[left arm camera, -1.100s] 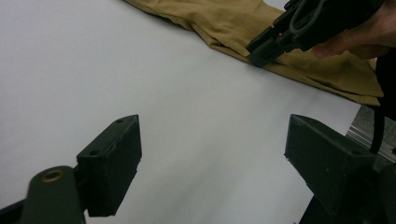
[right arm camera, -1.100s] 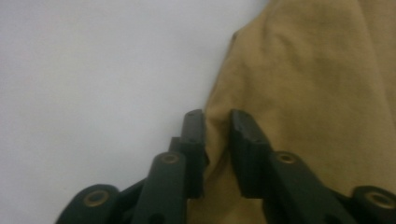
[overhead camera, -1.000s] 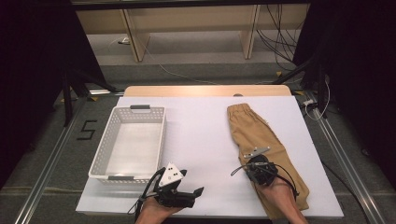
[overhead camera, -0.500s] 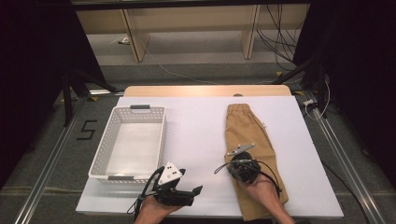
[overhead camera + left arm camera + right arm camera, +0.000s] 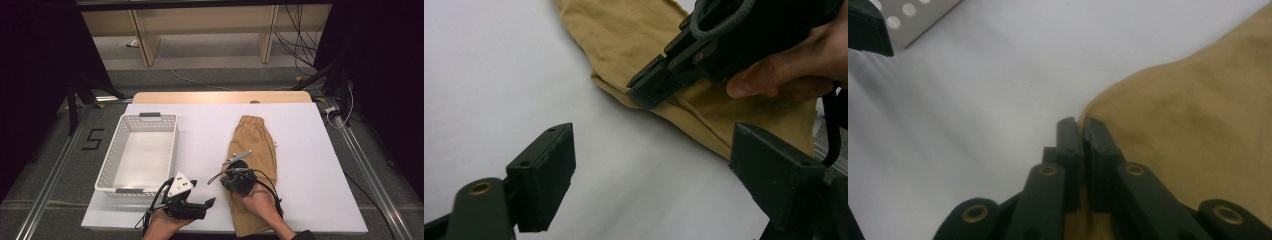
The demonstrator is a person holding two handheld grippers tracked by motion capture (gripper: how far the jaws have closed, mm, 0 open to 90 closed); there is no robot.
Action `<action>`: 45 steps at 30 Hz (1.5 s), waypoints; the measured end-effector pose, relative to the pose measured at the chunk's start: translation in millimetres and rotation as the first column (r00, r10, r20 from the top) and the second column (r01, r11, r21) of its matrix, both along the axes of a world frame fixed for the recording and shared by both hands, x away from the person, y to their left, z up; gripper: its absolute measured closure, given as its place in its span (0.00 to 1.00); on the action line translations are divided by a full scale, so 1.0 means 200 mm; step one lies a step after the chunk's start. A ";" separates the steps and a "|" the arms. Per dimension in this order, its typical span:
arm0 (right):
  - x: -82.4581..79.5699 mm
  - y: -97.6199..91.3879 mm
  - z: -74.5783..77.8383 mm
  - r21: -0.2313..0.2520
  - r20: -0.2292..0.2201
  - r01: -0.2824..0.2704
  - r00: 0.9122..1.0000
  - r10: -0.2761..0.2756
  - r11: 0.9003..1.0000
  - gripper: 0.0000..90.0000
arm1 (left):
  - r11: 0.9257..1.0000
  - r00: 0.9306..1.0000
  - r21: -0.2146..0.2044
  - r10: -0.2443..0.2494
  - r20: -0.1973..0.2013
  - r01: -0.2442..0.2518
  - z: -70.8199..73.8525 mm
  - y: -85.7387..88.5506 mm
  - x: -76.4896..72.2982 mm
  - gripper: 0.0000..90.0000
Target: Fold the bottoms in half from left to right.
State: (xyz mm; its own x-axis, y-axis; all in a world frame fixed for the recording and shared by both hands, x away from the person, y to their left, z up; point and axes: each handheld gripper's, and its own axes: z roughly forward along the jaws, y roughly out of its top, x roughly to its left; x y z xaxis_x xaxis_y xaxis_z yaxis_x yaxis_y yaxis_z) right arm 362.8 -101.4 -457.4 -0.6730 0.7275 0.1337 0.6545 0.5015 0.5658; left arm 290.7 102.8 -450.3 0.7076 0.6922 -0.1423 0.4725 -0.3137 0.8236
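Observation:
Tan shorts [image 5: 255, 142] lie lengthwise on the right half of the white table [image 5: 200, 130]. My right gripper [image 5: 223, 179] is at the shorts' lower left edge, shut with a bit of tan cloth [image 5: 1198, 115] pinched between the jaws [image 5: 1080, 122]. From the left gripper view, the right gripper [image 5: 649, 92] presses on a raised fold of the shorts [image 5: 624, 35]. My left gripper [image 5: 207, 202] stays near the table's front edge, a little left of the shorts, open with nothing between its jaws [image 5: 654, 170].
A white perforated basket [image 5: 120, 150] with nothing in it stands on the left half of the table; its corner [image 5: 913, 15] is also in the right gripper view. Bare white table lies between the basket and the shorts. The table's front edge is close under both hands.
My right gripper has moved left and a little toward the far side, dragging the shorts' lower part with it. The left gripper has stayed in place.

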 end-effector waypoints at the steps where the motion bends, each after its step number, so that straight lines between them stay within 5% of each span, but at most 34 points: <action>1: 0.00 0.00 0.00 -0.001 -0.001 0.000 1.000 0.000 1.000 0.95 | 1.000 1.000 0.000 -0.001 0.000 0.001 0.00 0.00 0.00 0.21; 7: 0.00 -0.07 0.06 0.049 -0.014 0.000 1.000 0.001 0.999 0.65 | 1.000 1.000 0.005 -0.006 -0.010 0.006 -0.01 -0.01 0.00 0.21; 15: 0.01 -0.37 0.22 0.127 0.057 0.081 0.994 -0.088 0.989 0.49 | 1.000 0.998 0.009 -0.009 -0.069 0.010 -0.06 -0.09 0.05 0.21; 20: 0.05 -0.54 0.22 0.135 0.072 0.172 0.980 -0.183 0.976 0.44 | 1.000 0.994 0.022 -0.002 -0.105 0.005 -0.08 -0.14 0.08 0.21; 26: 0.08 -0.64 0.20 0.142 0.074 0.240 0.965 -0.252 0.960 0.42 | 0.999 0.986 0.043 0.011 -0.164 -0.004 -0.11 -0.22 0.13 0.22; 34: 0.08 -0.67 0.18 0.121 0.085 0.245 0.963 -0.256 0.962 0.42 | 0.998 0.977 0.052 0.033 -0.210 -0.022 -0.12 -0.29 0.19 0.30; 45: 0.09 -0.67 0.16 0.103 0.085 0.234 0.966 -0.243 0.967 0.42 | 0.991 0.972 0.125 0.077 -0.223 -0.049 -0.15 -0.34 0.23 0.39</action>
